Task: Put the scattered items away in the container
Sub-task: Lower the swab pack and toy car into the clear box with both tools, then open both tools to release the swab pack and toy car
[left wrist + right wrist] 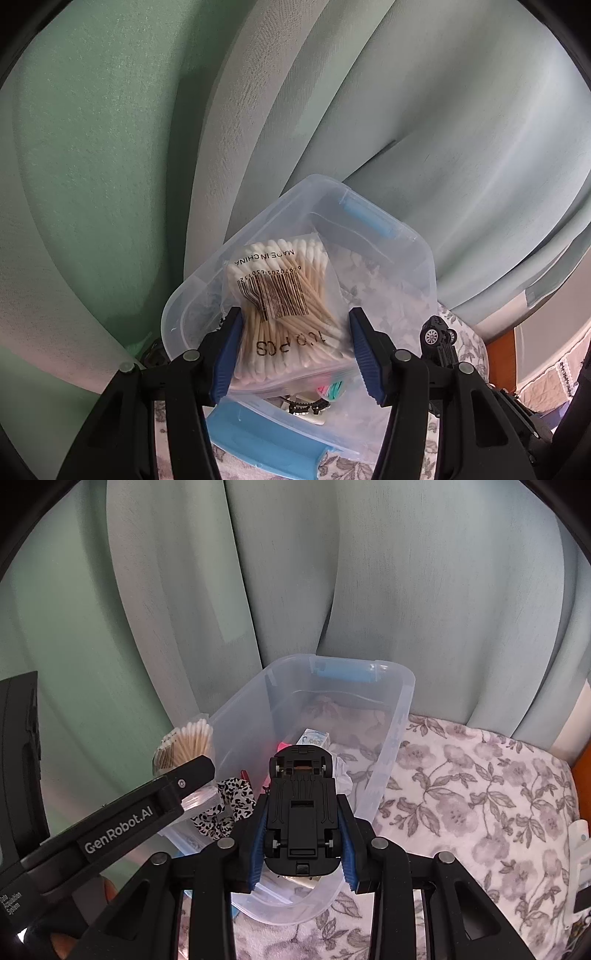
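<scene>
- The left gripper (293,347) pinches a clear bag of cotton swabs (284,302) by its sides, over the open container (417,254); in the right wrist view the bag sits at about 9 o'clock from the container's middle, near its left wall.
- The right gripper (304,840) is clamped on a black toy car (303,805), belly up, nose toward 12 o'clock, above the container's near end.
- Inside the container lie a leopard-print scrunchie (225,808), a small carton (314,738) and some pink and green bits too small to name.
- Risk, as I judge it: both grippers crowd one opening, so a simultaneous drop could knock them together or tip the light plastic container.
- The slippery bag could slide out over the left wall if let go too near the rim.
- The car could roll or bounce off the pile.
- The container rests on a soft floral blanket (480,794), likely a bed, so it may rock.
- Pale green curtains (424,590) hang close behind, from 10 to 2 o'clock.
</scene>
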Demonstrator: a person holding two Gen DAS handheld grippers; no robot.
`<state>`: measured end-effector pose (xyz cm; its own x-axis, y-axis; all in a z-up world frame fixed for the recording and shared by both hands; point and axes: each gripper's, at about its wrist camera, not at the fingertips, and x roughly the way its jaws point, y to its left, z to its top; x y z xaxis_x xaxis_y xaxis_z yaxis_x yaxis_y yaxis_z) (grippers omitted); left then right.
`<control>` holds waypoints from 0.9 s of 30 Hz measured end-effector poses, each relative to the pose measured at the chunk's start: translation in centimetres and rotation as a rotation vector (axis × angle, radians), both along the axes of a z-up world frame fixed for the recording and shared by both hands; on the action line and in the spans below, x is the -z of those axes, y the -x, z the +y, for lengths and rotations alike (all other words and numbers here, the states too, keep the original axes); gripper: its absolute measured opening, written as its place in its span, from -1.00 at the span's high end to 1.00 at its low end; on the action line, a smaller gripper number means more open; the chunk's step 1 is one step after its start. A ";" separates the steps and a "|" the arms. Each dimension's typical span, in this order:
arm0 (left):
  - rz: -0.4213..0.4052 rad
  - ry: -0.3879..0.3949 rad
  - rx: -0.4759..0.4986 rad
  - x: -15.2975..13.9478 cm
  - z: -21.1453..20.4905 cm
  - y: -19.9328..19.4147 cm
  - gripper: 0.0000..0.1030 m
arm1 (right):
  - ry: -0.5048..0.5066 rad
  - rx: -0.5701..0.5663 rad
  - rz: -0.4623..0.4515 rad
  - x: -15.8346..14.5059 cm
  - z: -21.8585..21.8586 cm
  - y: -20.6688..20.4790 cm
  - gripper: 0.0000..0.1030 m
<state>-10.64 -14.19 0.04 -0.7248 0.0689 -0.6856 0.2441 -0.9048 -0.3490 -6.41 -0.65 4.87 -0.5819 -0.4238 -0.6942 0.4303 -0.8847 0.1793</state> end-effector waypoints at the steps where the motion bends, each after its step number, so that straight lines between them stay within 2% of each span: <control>1: -0.004 -0.001 -0.002 0.2 0.0 0.2 -0.15 | -0.002 0.000 -0.003 0.1 0.0 0.1 0.30; 12: -0.017 -0.029 -0.002 1.6 0.6 1.2 -0.17 | -0.013 -0.006 -0.017 0.9 -0.1 0.5 0.27; 17: -0.015 -0.029 0.000 1.6 1.1 1.2 -0.28 | -0.017 -0.002 -0.020 0.8 -0.2 0.5 0.27; 21: -0.015 -0.030 -0.003 1.2 1.4 0.7 -0.29 | -0.012 -0.005 -0.007 0.5 -0.1 0.3 0.06; 27: -0.005 -0.021 0.005 -0.1 2.2 -0.9 -0.29 | -0.008 0.002 0.012 -0.1 0.3 -0.1 0.04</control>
